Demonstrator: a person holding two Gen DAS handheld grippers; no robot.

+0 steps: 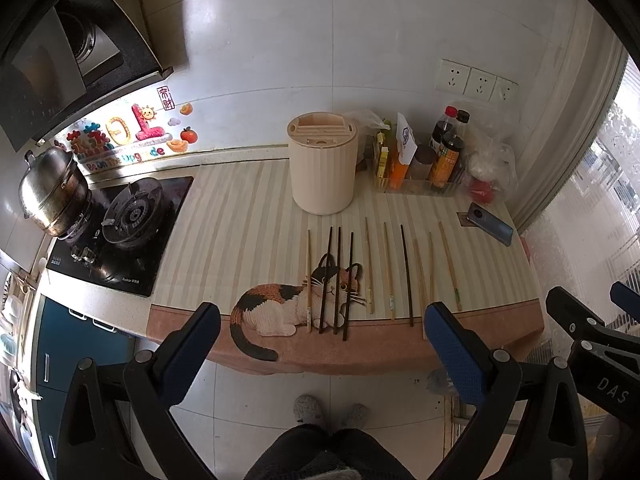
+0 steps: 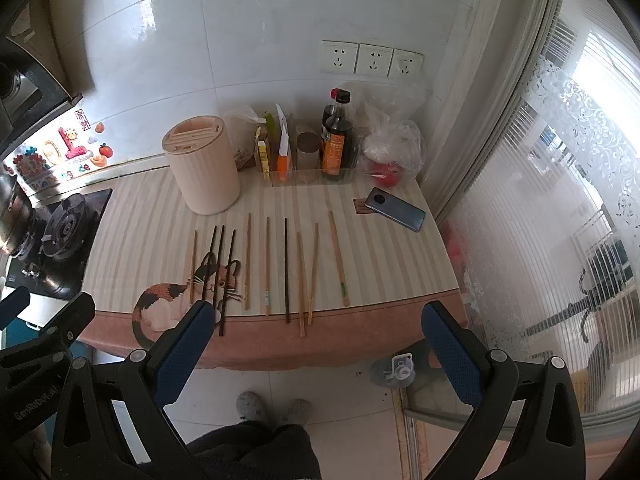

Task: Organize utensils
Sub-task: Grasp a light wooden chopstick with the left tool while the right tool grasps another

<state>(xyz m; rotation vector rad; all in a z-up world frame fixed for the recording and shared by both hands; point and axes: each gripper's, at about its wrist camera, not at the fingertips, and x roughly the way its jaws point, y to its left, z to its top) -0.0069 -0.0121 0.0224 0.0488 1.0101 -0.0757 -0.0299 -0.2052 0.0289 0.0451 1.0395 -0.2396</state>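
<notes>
Several chopsticks, dark (image 1: pixel 338 280) (image 2: pixel 286 270) and light wood (image 1: pixel 388 270) (image 2: pixel 338 258), lie side by side on the striped counter mat (image 1: pixel 240 220) (image 2: pixel 152 220). A cream utensil holder (image 1: pixel 322 168) (image 2: pixel 202 164) with slots in its top stands upright behind them. My left gripper (image 1: pixel 326 344) is open and empty, held in front of the counter edge. My right gripper (image 2: pixel 320 344) is open and empty, also before the counter edge. The right gripper also shows at the right edge of the left wrist view (image 1: pixel 592 320).
A blue phone (image 1: pixel 490 229) (image 2: pixel 397 209) lies at the counter's back right. A clear tray of bottles and packets (image 1: pixel 420 160) (image 2: pixel 312 152) and plastic bags stand by the wall. A gas hob (image 1: pixel 124 228) with a steel pot (image 1: pixel 52 192) is at the left.
</notes>
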